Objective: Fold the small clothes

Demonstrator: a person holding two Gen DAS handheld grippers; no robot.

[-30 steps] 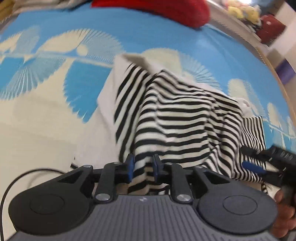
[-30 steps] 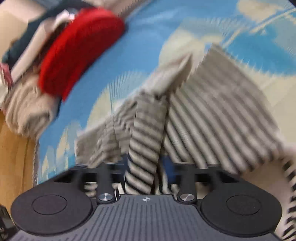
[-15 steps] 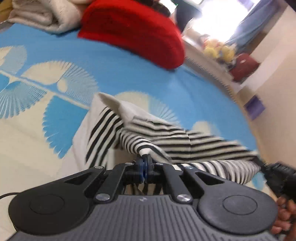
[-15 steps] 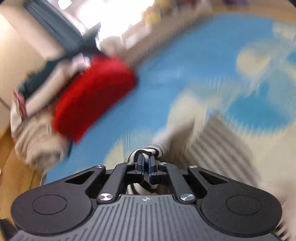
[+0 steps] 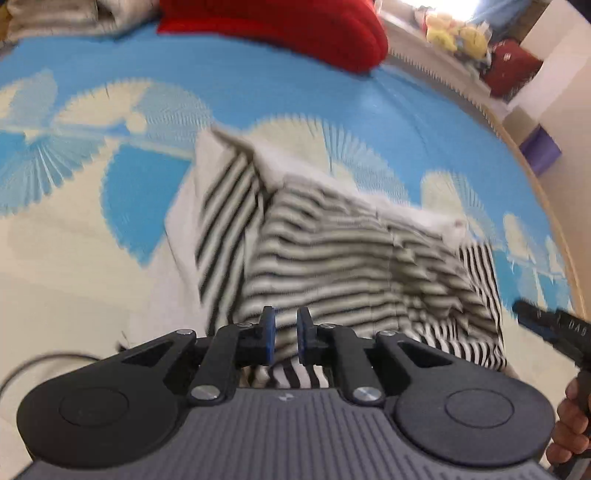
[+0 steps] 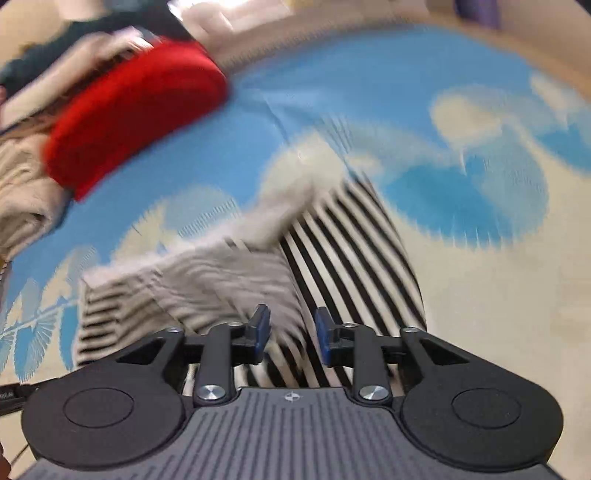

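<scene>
Both grippers, L [image 5: 282, 334] & R [image 6: 291, 334], unclenched over blurred striped garment [image 5: 354, 266].

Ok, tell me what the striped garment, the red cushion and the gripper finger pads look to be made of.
Striped garment: soft knit fabric, matte, probably cotton jersey; it drapes and wrinkles in folds, with a plain white inner side showing.
Red cushion: matte textile, perhaps fleece or velour; rounded, padded edge, though blur hides the weave.
Left gripper pads: blue, dull, likely rubber or soft plastic on black hard-plastic fingers.
</scene>
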